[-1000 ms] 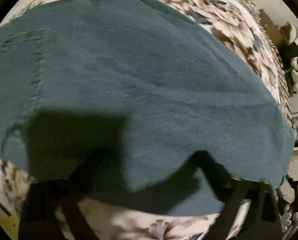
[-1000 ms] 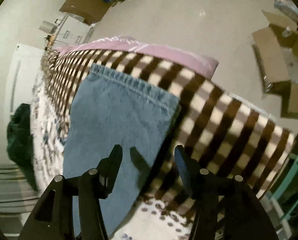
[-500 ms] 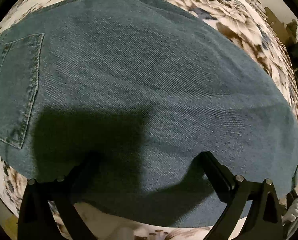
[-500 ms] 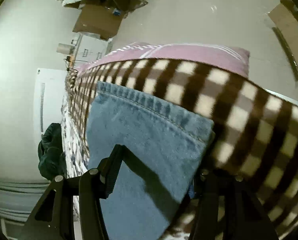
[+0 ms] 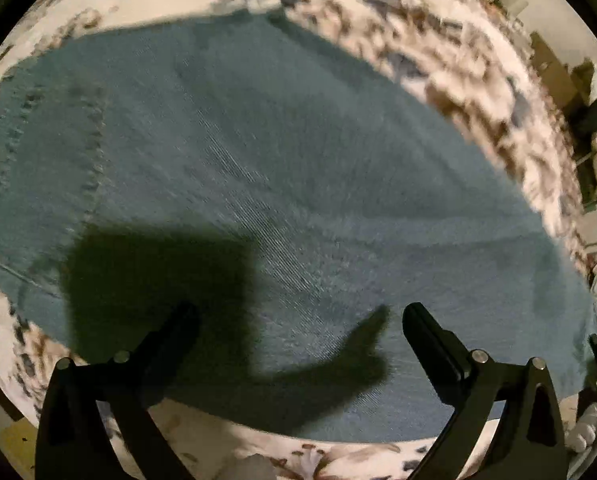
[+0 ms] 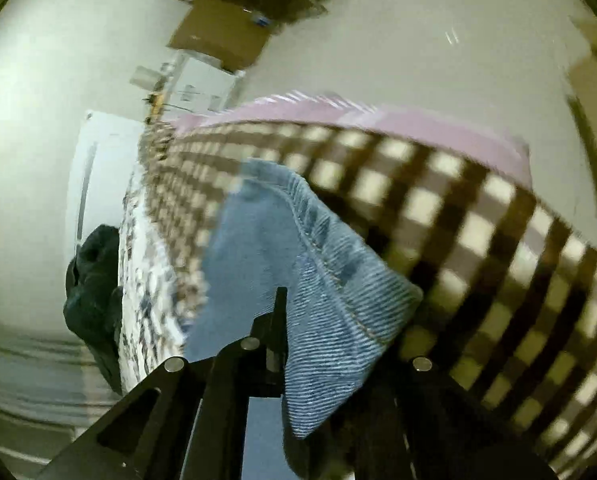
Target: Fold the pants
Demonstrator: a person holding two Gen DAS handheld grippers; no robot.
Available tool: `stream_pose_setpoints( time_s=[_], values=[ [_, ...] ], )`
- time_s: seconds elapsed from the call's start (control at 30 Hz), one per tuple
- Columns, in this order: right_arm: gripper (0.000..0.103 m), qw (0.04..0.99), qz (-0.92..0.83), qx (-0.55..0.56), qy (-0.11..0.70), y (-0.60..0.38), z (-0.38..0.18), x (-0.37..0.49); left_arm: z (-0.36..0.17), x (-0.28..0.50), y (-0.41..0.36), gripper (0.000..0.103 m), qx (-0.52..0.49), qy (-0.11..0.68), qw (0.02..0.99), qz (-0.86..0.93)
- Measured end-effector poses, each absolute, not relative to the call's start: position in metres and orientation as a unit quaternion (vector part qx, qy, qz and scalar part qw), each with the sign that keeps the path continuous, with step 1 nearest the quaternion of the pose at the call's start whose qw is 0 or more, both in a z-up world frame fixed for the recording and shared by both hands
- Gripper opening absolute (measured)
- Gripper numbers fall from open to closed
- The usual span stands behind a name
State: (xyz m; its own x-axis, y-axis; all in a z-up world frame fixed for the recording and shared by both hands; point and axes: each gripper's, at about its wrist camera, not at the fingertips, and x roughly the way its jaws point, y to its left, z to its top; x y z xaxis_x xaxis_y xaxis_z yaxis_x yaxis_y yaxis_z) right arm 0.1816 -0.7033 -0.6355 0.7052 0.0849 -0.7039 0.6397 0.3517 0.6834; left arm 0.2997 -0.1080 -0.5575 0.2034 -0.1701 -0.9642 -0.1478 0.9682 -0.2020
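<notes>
Left wrist view: the left claw [image 5: 294, 316] points steeply down over the pants [image 5: 282, 184], its two black fingers [image 5: 432, 334] spread wide apart with nothing between them. The pants lie flat, a broad teal-blue denim sheet that fills most of the view, spread on a bed [image 5: 478, 92] with a brown-and-cream floral cover. Stitched seam lines show at the left of the denim. The claw's dark shadow falls on the cloth just ahead of the fingers. The picture is motion-blurred.

Right wrist view: the right claw [image 6: 282, 320] has its jaws together, clamped on the hem end of a pants leg [image 6: 338, 292]. The lighter blue denim bunches and lifts at the grip, with the hem stitching running up and away from the fingers; only one finger shows plainly, the other is hidden by the cloth. Behind the leg lies a checked blanket [image 6: 478, 240] in brown and cream, with a pink sheet [image 6: 378, 120] at its far edge. A dark garment [image 6: 94, 276] sits at the left, near a white door [image 6: 94, 168], and cardboard [image 6: 218, 40] lies on the pale floor beyond.
</notes>
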Motion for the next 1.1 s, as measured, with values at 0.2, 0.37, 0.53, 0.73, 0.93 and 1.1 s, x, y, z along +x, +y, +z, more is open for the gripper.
stream_pose_setpoints(
  time_s=[0.2, 0.37, 0.53, 0.73, 0.93, 1.1],
  values=[
    [0.008, 0.808, -0.121, 0.466, 0.340, -0.639, -0.542, 0.204, -0.511, 0.294, -0.075, 0.103, -0.152, 0.592, 0.791, -0.002],
    [0.008, 0.831, -0.054, 0.414, 0.368, -0.546, -0.509, 0.242, -0.494, 0.286, -0.029, 0.103, -0.175, 0.572, 0.802, 0.005],
    [0.008, 0.834, 0.020, 0.349, 0.427, -0.423, -0.537, 0.282, -0.496, 0.278, 0.016, 0.103, -0.190, 0.573, 0.797, 0.021],
    [0.008, 0.817, 0.072, 0.255, 0.511, -0.289, -0.615, 0.310, -0.507, 0.269, 0.070, 0.103, -0.184, 0.573, 0.798, 0.043],
    [0.009, 0.819, 0.092, 0.156, 0.544, -0.219, -0.649, 0.324, -0.512, 0.274, 0.094, 0.103, -0.188, 0.566, 0.801, 0.047],
    [0.049, 0.777, 0.141, 0.172, 0.589, -0.211, -0.644, 0.323, -0.505, 0.288, 0.092, 0.103, -0.203, 0.558, 0.804, 0.029]
  ],
)
